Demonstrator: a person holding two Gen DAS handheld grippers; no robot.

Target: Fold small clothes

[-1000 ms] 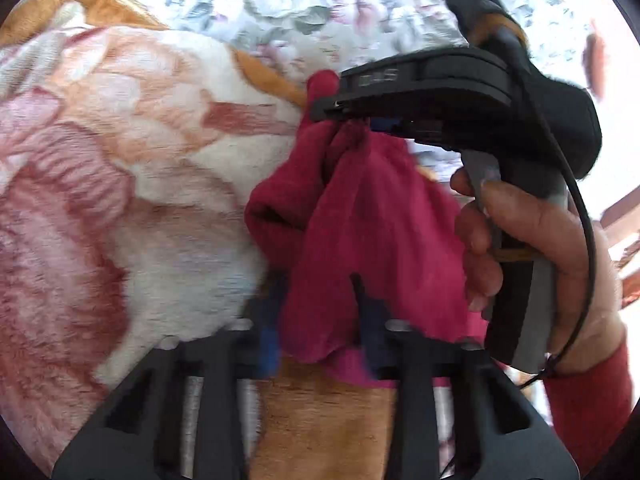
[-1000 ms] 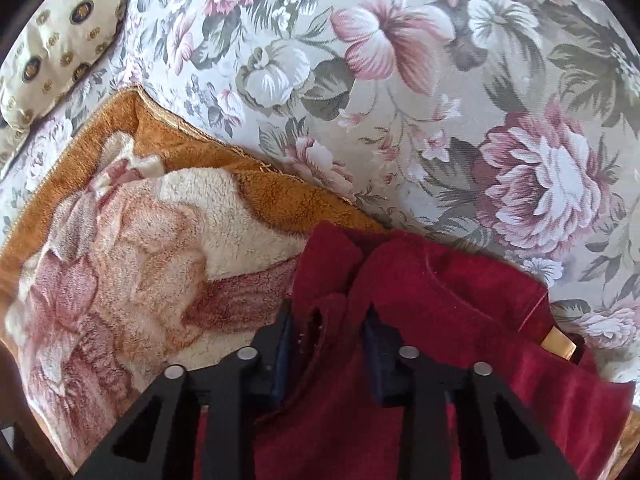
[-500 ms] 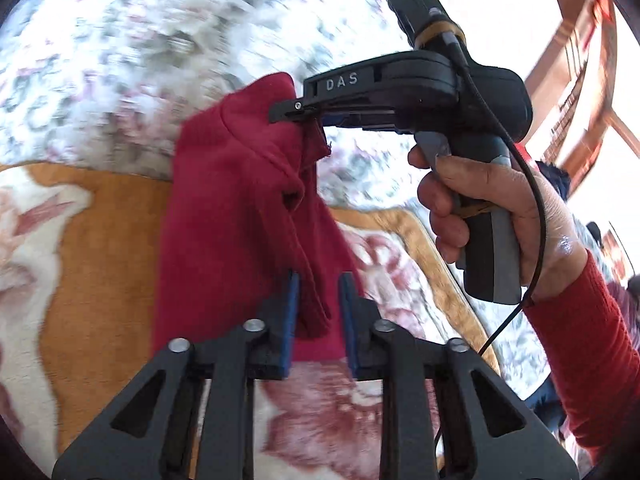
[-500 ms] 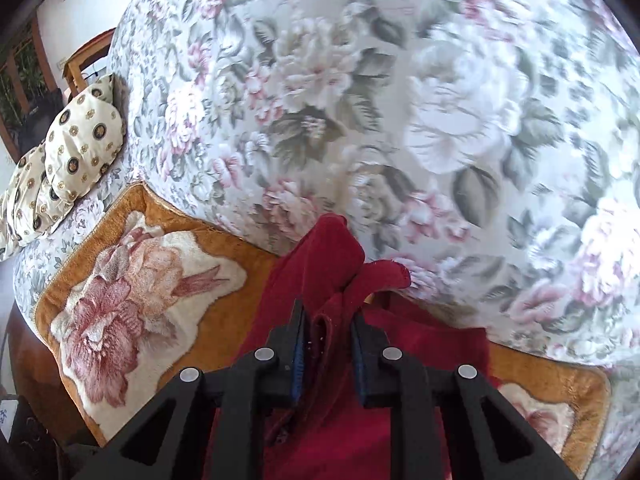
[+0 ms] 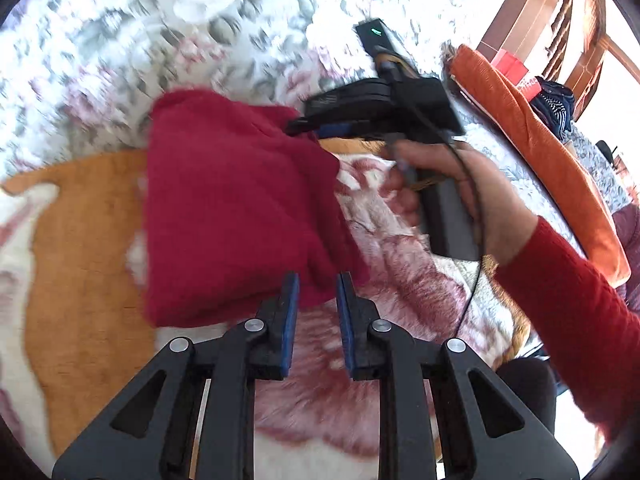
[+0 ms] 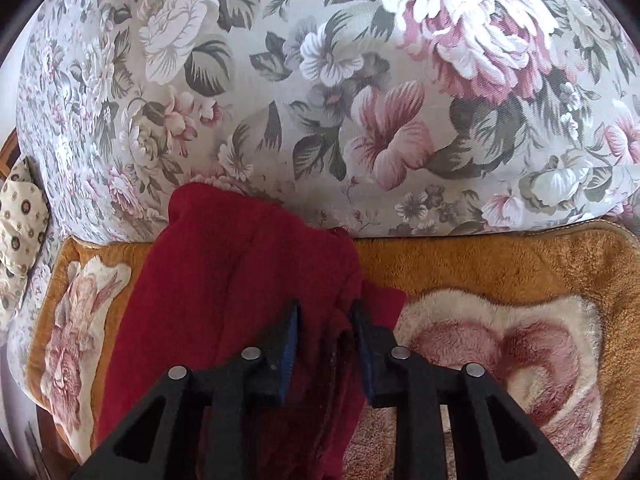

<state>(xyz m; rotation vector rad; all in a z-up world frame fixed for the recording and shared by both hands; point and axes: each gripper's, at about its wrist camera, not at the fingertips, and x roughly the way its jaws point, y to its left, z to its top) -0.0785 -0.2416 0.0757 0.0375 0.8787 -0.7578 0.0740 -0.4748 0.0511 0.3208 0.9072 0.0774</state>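
Left claw (image 5: 316, 292) had parted since half a second before; corner of red cloth (image 5: 236, 216) sat loose between its pads. Right claw (image 6: 326, 320) had widened too, cloth bunched in the gap. Cloth, earlier hanging bunched, now lay spread flatter on the plush mat (image 5: 84, 248), top edge against the floral sofa back (image 6: 320, 80).

Both wrist views look close down along their fingers at the crumpled dark-red knitted garment (image 5: 240, 208) (image 6: 240, 280) on the tan floral plush blanket (image 5: 80, 240) (image 6: 500, 264); the left view faces rightward, the right view faces the flowered sofa back (image 6: 360, 100).
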